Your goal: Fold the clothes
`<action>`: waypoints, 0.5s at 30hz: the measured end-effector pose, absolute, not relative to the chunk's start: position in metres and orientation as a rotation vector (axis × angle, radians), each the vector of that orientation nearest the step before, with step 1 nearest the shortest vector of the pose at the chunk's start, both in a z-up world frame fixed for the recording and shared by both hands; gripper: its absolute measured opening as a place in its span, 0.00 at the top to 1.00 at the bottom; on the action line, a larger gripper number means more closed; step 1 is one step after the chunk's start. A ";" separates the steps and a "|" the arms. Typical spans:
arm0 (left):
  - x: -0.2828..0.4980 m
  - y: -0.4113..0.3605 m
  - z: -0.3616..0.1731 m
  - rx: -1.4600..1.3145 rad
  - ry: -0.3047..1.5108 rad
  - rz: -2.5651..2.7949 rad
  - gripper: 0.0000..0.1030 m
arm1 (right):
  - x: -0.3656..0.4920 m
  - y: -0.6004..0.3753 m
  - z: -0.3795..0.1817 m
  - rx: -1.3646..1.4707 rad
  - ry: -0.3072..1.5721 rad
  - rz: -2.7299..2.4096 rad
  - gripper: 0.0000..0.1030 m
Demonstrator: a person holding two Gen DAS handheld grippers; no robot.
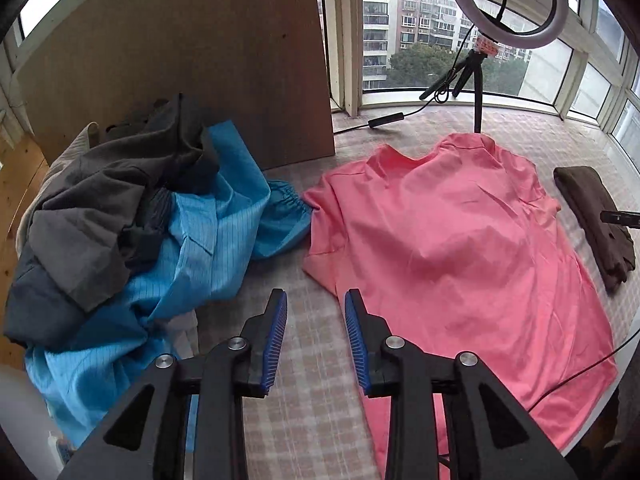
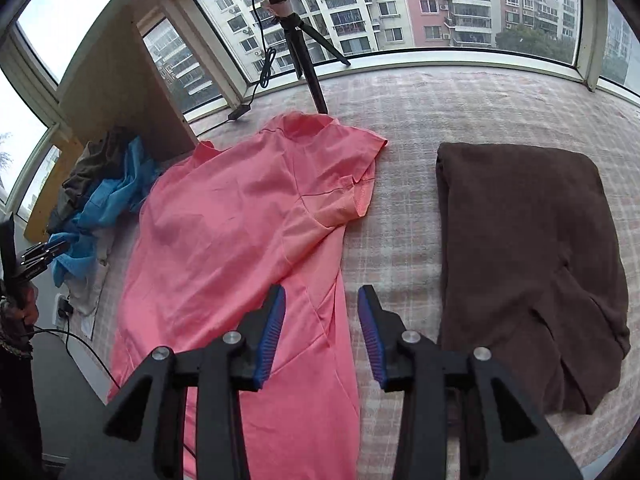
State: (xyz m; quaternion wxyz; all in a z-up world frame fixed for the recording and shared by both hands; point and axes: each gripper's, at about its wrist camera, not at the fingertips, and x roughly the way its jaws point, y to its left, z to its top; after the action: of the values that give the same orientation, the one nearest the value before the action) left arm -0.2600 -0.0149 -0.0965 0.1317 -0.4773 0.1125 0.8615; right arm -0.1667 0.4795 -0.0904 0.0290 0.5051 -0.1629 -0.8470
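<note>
Pink shirt (image 2: 240, 240) lies spread flat on the checked table (image 2: 400, 240) between the unsorted pile (image 1: 120, 220) and the folded brown garment (image 2: 528, 260); left gripper (image 1: 316, 336) and right gripper (image 2: 322, 336) hover wide open and empty, so folding looks about to start, with each side edge needing a grasp.

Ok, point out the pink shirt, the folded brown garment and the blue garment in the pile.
pink shirt (image 2: 240, 216): right wrist view, middle of the body.
folded brown garment (image 2: 520, 240): right wrist view, centre of the top layer.
blue garment (image 1: 208, 236): left wrist view, striped middle panel.

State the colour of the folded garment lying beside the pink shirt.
Dark brown; the folded garment shows best in the right wrist view.
</note>
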 end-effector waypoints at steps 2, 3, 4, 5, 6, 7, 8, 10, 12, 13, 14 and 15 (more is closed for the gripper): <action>-0.295 -0.008 -0.115 -1.424 0.304 2.482 0.72 | -0.205 0.480 -0.114 1.611 -0.565 -2.609 0.64; -0.308 -0.001 -0.125 -1.445 0.301 2.466 0.72 | -0.220 0.482 -0.124 1.630 -0.607 -2.598 0.64; -0.321 0.006 -0.134 -1.462 0.307 2.449 0.72 | -0.233 0.485 -0.133 1.642 -0.653 -2.584 0.64; -0.331 0.010 -0.140 -1.467 0.317 2.441 0.72 | -0.244 0.487 -0.141 1.653 -0.698 -2.568 0.64; -0.340 0.013 -0.146 -1.471 0.327 2.433 0.72 | -0.252 0.489 -0.147 1.661 -0.729 -2.559 0.64; -0.349 0.016 -0.152 -1.475 0.338 2.425 0.72 | -0.259 0.490 -0.151 1.665 -0.744 -2.561 0.64; -0.354 0.020 -0.156 -1.468 0.337 2.412 0.72 | -0.264 0.491 -0.152 1.663 -0.745 -2.570 0.64; -0.361 0.026 -0.163 -1.458 0.337 2.392 0.72 | -0.271 0.492 -0.151 1.658 -0.722 -2.597 0.64; -0.362 0.032 -0.169 -1.457 0.328 2.358 0.72 | -0.277 0.495 -0.150 1.664 -0.688 -2.610 0.64; -0.363 0.035 -0.171 -1.457 0.323 2.340 0.72 | -0.280 0.497 -0.151 1.671 -0.684 -2.604 0.64; -0.362 0.037 -0.174 -1.457 0.335 2.331 0.72 | -0.282 0.499 -0.153 1.678 -0.685 -2.597 0.64; -0.361 0.040 -0.176 -1.458 0.348 2.324 0.72 | -0.283 0.501 -0.155 1.686 -0.688 -2.590 0.64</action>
State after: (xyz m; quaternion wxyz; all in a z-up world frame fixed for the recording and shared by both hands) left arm -0.3606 0.0397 -0.1757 0.1873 -0.5178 0.1236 0.8255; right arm -0.2835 0.5013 -0.1550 -0.0122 0.5325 -0.2174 -0.8179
